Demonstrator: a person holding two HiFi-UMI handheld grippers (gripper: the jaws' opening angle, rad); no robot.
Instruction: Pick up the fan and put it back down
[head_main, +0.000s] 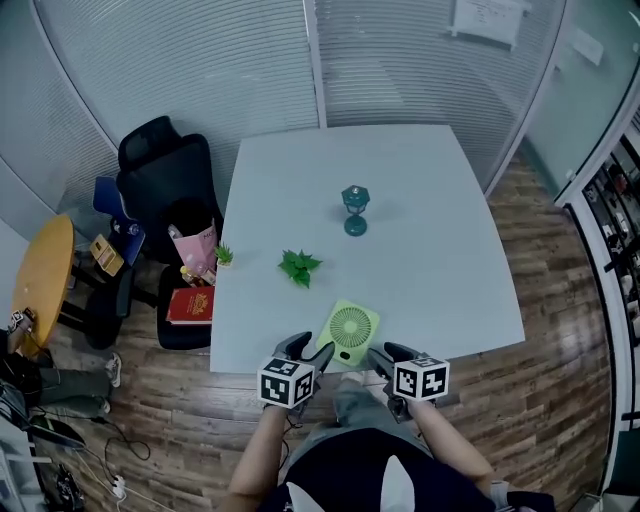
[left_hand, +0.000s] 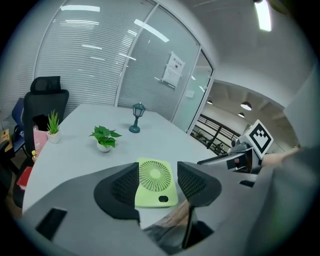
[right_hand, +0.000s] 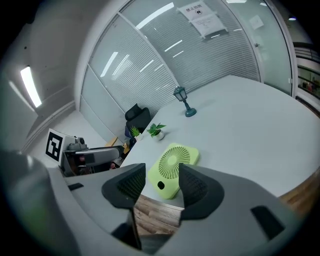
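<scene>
A flat light-green fan (head_main: 349, 331) lies face up on the white table (head_main: 430, 260), close to its near edge. My left gripper (head_main: 307, 352) hovers at the edge just left of the fan, its jaws open and empty. On the fan's other side my right gripper (head_main: 390, 356) is also open and empty. In the left gripper view the fan (left_hand: 155, 181) shows just beyond the open left gripper (left_hand: 157, 170), with the right gripper (left_hand: 245, 155) off to the side. The right gripper view shows the fan (right_hand: 173, 167) ahead of the open right gripper (right_hand: 162, 172).
A teal lantern-shaped lamp (head_main: 355, 210) stands mid-table, a leafy potted plant (head_main: 299, 266) nearer, and a small plant (head_main: 224, 256) at the left edge. A black chair (head_main: 165, 175) and a red book (head_main: 190, 305) sit left of the table. Glass walls stand behind.
</scene>
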